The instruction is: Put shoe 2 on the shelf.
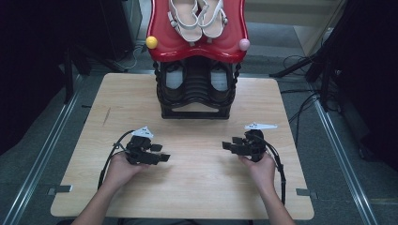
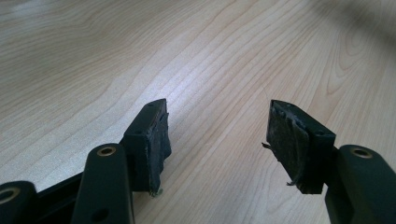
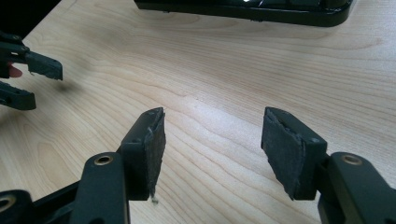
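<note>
- Forearms and hands entering from the bottom edge of the high view, one claw held in each.
- Left claw: low over the near left part of the bench, jaws wide apart, nothing between them, pointing toward the middle; worn dark pads over bare wood grain in the left gripper view.
- Right claw: low over the near right part of the bench, jaws wide apart, empty, pointing toward the left claw; the two well apart, bare wood between.
- Cables: black, trailing from each claw back along the forearms.
- Grey plates: one on top of each claw.
- Shoe rack: black, standing at the far middle of the bench, well beyond both claws; base edge at the top of the right gripper view.
- Black shoes: a pair on the rack's lower tier.
- Red tray: top tier of the rack, yellow knob at its left corner, pink knob at its right.
- White sandals: a pair side by side on the red tray.
</note>
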Tool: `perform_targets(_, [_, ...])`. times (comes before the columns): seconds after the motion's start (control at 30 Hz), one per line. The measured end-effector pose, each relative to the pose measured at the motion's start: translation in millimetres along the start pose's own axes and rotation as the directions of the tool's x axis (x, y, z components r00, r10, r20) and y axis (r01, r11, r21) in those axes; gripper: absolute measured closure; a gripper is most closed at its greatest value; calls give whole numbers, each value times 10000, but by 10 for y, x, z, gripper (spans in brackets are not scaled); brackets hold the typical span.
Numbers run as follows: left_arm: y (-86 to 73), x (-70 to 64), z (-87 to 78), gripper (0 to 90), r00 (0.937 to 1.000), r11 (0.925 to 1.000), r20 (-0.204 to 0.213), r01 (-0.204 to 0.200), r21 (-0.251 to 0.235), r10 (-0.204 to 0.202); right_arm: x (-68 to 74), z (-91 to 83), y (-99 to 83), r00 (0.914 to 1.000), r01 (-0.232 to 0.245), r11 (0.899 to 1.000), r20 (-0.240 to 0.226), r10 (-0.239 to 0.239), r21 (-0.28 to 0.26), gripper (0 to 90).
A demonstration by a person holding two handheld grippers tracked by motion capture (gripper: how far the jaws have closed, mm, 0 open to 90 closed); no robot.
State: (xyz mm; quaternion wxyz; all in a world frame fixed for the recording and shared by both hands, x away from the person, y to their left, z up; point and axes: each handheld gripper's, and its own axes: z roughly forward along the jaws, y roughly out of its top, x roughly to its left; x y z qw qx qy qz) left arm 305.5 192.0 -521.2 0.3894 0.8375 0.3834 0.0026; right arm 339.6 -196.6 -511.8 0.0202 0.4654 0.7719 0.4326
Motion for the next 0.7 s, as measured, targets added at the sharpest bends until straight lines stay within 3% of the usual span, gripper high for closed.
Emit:
perform_targets(0.53, [-12, -3, 54, 382, 9999, 9998, -81, -75, 197, 77, -6, 54, -28, 10000, 88, 9994, 30, -89, 334, 401])
perform_targets(0.7, [-14, -53, 168, 360, 9986, 9966, -228, -451, 690, 468, -7, 84, -40, 9997, 250, 9981, 25, -252, 558, 395])
